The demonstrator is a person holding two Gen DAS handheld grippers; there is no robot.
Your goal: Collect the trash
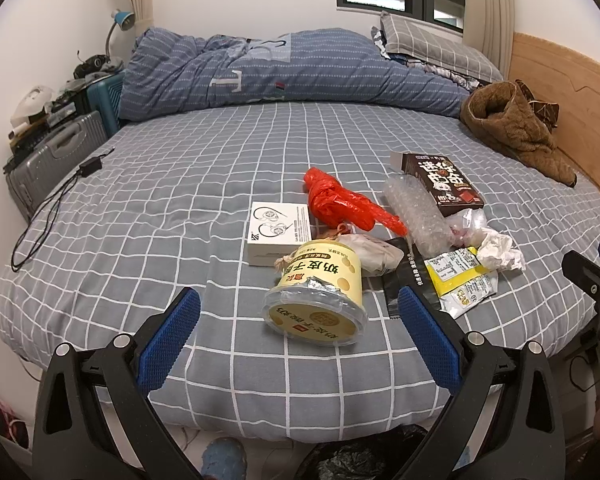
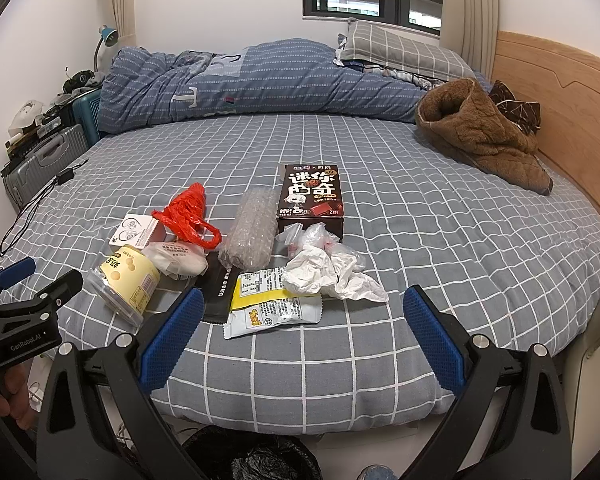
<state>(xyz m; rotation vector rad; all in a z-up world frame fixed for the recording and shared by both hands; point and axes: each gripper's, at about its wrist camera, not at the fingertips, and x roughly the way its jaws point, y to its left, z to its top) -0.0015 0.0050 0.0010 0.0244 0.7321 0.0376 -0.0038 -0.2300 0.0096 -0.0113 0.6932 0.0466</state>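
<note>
Trash lies in a cluster on the grey checked bed [image 1: 180, 200]. A yellow tub [image 1: 318, 294] lies on its side just ahead of my left gripper [image 1: 300, 300], which is open and empty. Behind the tub are a white earphone box [image 1: 278, 232], a red plastic bag [image 1: 340, 200], bubble wrap [image 1: 414, 208] and a dark snack box [image 1: 444, 180]. In the right wrist view my right gripper [image 2: 304, 300] is open around the near end of a yellow-white wrapper [image 2: 272, 304], with crumpled tissue [image 2: 328, 272] just beyond. The left gripper [image 2: 28, 280] shows at the left edge.
A black bin bag [image 2: 252, 460] sits on the floor below the bed's near edge. A rolled blue duvet [image 1: 280, 68] and a brown fleece garment [image 1: 512, 124] lie at the back. A black cable [image 1: 52, 200] trails on the left, beside a grey suitcase [image 1: 48, 160].
</note>
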